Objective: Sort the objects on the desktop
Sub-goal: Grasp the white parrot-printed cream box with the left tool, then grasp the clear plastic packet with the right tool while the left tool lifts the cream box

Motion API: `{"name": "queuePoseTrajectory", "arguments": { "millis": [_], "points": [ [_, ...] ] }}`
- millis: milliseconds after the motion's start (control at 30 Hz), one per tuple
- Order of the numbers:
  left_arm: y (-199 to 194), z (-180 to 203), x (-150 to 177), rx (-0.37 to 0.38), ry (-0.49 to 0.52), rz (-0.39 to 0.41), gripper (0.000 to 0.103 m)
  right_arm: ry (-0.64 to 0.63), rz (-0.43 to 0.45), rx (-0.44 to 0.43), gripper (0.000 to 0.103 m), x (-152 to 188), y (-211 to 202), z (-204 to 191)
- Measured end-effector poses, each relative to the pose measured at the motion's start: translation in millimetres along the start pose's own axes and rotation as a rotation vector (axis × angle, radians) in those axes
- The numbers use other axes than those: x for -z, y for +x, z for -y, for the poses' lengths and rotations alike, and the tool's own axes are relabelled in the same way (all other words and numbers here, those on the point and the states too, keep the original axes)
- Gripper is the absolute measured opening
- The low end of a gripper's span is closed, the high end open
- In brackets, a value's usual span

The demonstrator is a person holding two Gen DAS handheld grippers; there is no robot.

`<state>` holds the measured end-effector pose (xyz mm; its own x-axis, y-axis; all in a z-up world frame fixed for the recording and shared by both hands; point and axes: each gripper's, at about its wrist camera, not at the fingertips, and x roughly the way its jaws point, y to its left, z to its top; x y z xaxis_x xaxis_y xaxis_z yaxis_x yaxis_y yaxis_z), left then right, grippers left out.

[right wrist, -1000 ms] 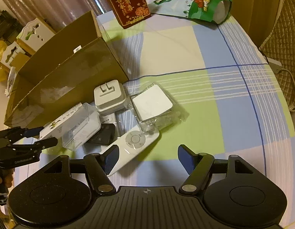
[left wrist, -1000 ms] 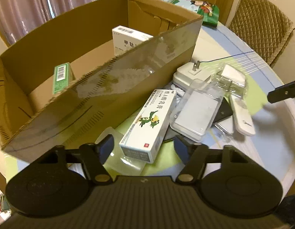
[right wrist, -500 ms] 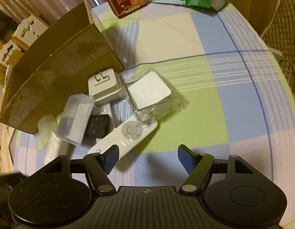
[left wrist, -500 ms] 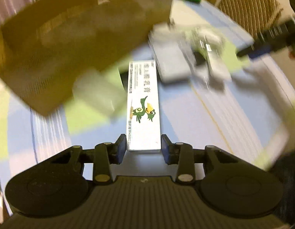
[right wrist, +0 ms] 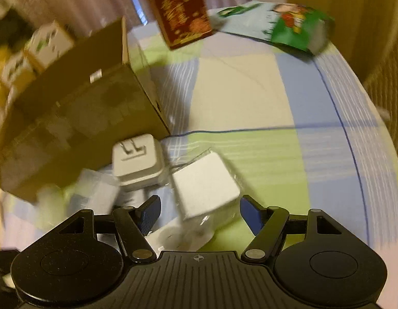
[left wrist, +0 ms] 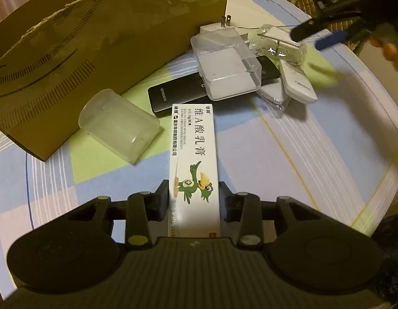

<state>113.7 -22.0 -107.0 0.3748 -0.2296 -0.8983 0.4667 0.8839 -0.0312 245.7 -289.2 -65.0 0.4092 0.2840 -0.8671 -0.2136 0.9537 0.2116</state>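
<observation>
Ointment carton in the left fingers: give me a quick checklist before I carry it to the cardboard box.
1. Grip: left gripper shut on the ointment carton, fingers on both long sides: ok.
2. Carton apart from the black remote: cannot tell, the far end overlaps it.
3. Plastic cup lying beside the carton, apart from it: ok.
4. Cardboard box wall stands high; inside hidden: cannot tell.
5. Right gripper open over the bagged white block, apart from the carton: ok.

White ointment carton (left wrist: 193, 159) with green bird print raised lengthwise off checked cloth, clamped at near end; frosted plastic cup (left wrist: 119, 128) on its side just left, against cardboard box (left wrist: 96, 46); charger, clear case (left wrist: 227, 64), remotes piled far right.
</observation>
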Motion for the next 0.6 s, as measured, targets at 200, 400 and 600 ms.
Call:
{"name": "queuePoseTrajectory", "arguments": {
  "millis": [200,400,600],
  "points": [
    [-6.7,-6.8,12.2,-0.009,-0.026,-0.024,0.033,-0.130,-0.036,0.037,0.071,-14.1,26.3,-1.6],
    [-9.5,-10.4,13.9,0.002,-0.063,-0.029,0.042,-0.290,-0.059,0.047,0.075,-21.2,31.9,-6.1],
    [-0.9,-7.4,4.8,-0.003,-0.059,-0.017,0.052,-0.438,-0.053,0.034,0.097,-25.4,36.1,-9.0]
  ]
}}
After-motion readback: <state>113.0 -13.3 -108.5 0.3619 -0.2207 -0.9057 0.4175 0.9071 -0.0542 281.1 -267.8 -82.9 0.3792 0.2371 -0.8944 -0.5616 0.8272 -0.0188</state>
